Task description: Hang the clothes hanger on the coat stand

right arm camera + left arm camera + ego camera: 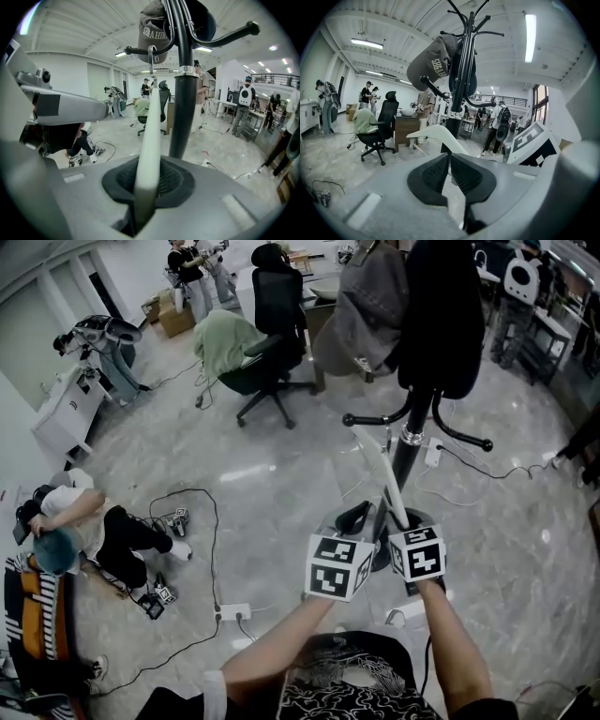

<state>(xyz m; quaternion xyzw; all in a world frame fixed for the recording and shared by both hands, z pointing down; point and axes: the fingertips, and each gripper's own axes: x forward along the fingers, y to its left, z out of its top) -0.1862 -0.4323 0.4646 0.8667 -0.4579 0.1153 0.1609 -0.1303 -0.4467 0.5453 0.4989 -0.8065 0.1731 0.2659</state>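
Observation:
A black coat stand [411, 442] rises just ahead of me, with a grey cap [361, 315] and a dark garment [441, 315] on its upper arms. My right gripper [405, 523] is shut on the arm of a white clothes hanger [375, 465]. In the right gripper view the hanger [149, 136] runs up from the jaws, and its metal hook [151, 58] sits right under a curved arm of the stand [183, 103]; whether they touch I cannot tell. My left gripper [354, 517] is beside it on the left, jaws shut and empty [450, 171], with the hanger [436, 136] just beyond.
An office chair draped with a green garment [248, 348] stands back left. A person [84, 521] sits on the floor at the left among cables and a power strip [234, 612]. Desks and standing people [326, 101] are farther back.

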